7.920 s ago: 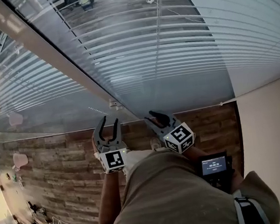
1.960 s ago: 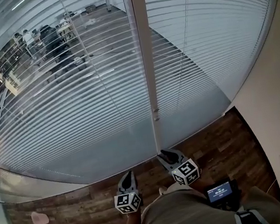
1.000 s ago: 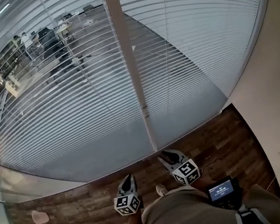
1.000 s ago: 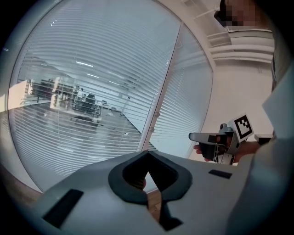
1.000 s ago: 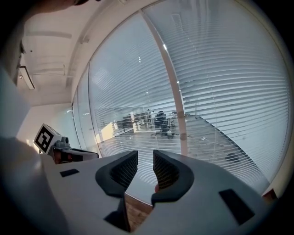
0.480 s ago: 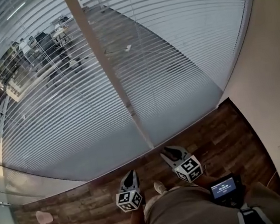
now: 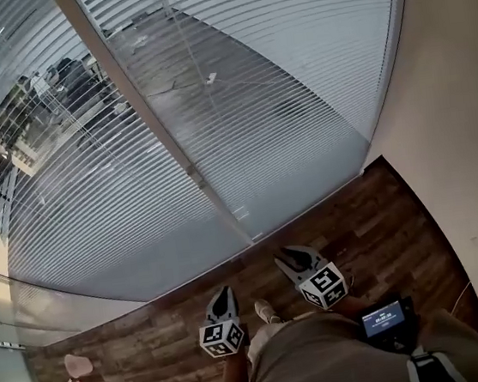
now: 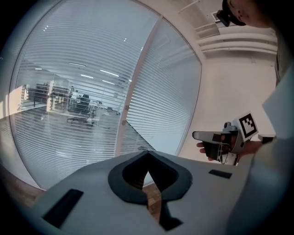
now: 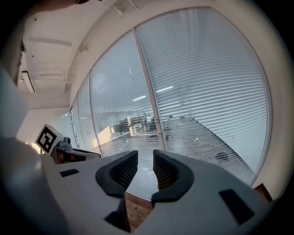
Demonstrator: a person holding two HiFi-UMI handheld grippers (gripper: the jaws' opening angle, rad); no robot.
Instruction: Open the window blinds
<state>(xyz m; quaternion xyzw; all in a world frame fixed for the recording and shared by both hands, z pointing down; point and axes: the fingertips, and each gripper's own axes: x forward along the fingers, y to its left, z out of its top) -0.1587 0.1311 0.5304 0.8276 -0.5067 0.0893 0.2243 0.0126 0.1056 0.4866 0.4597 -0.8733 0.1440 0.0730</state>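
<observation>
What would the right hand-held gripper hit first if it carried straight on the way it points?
Most likely the white horizontal-slat window blinds, low down beside the white vertical frame post. Nothing shows between the right hand-held gripper, its jaws slightly apart and empty, and those slats, though depth is unclear.

We find no word, brand or number that we can read. The small screen (image 7: 383, 319) at the person's waist shows a row of light characters on a blue ground, too small and blurred for us to make out. Just up and left of the small screen, the right cube (image 7: 324, 286) on the right gripper (image 7: 287, 256) bears black-and-white square markers, which are patterns and not letters. Farther left of the small screen, the left cube (image 7: 221, 337) on the left gripper (image 7: 222, 292) bears markers of the same kind.
</observation>
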